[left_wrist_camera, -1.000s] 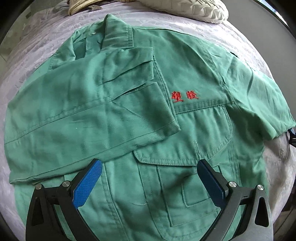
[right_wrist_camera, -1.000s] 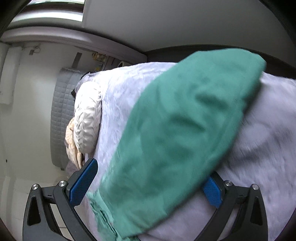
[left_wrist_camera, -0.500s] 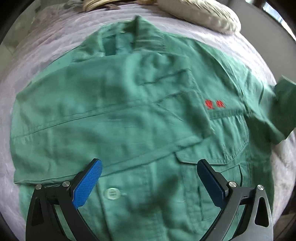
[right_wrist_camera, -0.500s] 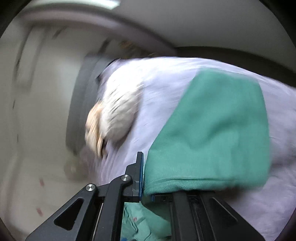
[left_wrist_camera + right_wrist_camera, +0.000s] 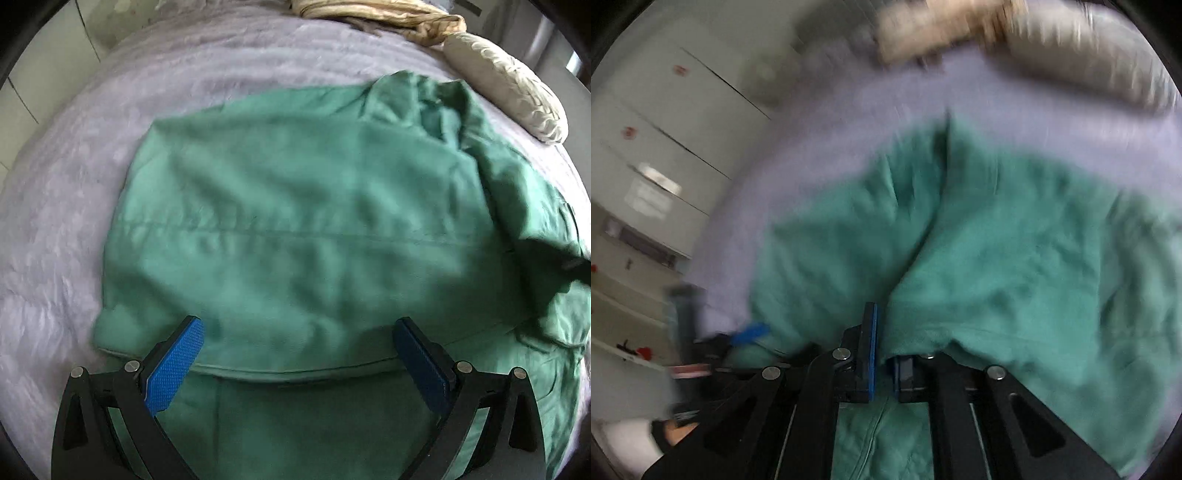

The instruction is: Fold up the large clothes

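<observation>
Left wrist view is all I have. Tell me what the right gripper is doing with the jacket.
Observer: The right gripper has a fold of the green jacket between its fingers, and its jaws are opening.
Operator: Describe what stands beyond the bed on that side.
Observer: White cabinet doors with small red marks on them, left of the lilac bedspread.
</observation>
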A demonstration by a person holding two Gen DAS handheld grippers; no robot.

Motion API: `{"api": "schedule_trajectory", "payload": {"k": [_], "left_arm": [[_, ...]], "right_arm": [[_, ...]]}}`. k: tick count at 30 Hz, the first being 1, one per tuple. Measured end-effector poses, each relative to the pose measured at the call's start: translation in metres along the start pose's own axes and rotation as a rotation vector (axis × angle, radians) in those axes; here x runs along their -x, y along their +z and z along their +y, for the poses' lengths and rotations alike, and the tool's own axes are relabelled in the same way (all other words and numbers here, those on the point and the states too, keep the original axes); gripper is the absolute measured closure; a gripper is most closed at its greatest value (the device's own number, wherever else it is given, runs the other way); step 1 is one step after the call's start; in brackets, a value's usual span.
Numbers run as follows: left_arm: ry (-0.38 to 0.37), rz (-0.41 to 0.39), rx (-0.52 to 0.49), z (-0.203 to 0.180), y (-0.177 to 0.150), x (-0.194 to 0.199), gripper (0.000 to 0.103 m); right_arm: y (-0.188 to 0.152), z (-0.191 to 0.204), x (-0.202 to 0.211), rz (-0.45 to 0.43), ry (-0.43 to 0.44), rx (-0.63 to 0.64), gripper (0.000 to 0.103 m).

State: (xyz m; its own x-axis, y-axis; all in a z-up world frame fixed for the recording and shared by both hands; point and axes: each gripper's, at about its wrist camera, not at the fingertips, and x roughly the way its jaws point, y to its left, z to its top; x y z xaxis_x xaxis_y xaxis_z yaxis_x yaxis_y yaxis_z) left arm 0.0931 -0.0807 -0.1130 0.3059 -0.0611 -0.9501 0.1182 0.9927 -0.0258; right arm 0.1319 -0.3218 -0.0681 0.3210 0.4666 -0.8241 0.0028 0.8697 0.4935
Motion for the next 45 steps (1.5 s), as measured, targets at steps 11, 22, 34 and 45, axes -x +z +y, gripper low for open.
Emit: {"api": "schedule_trajectory", "payload": {"k": [11, 22, 34, 45], "left_arm": [[-0.025, -0.042, -0.004, 0.038, -0.011, 0.015, 0.000], [0.053, -0.060, 0.081, 0.120, -0.027, 0.038, 0.000], [-0.078, -0.092, 0.000, 0.080, -0.012, 0.050, 0.000], [-0.018, -0.181, -0.359, -0.067, 0.003, 0.042, 0.000]], "right_arm": [[-0.030, -0.076, 0.036, -0.196, 0.112, -0.489, 0.030], [-0.007, 0.067, -0.016, -0.014, -0.145, 0.150, 0.093], [-0.080, 0.041, 0.017, 0.085, -0.140, 0.132, 0.036], [-0.105, -0.107, 0.103, -0.156, -0.074, -0.457, 0.036]]}}
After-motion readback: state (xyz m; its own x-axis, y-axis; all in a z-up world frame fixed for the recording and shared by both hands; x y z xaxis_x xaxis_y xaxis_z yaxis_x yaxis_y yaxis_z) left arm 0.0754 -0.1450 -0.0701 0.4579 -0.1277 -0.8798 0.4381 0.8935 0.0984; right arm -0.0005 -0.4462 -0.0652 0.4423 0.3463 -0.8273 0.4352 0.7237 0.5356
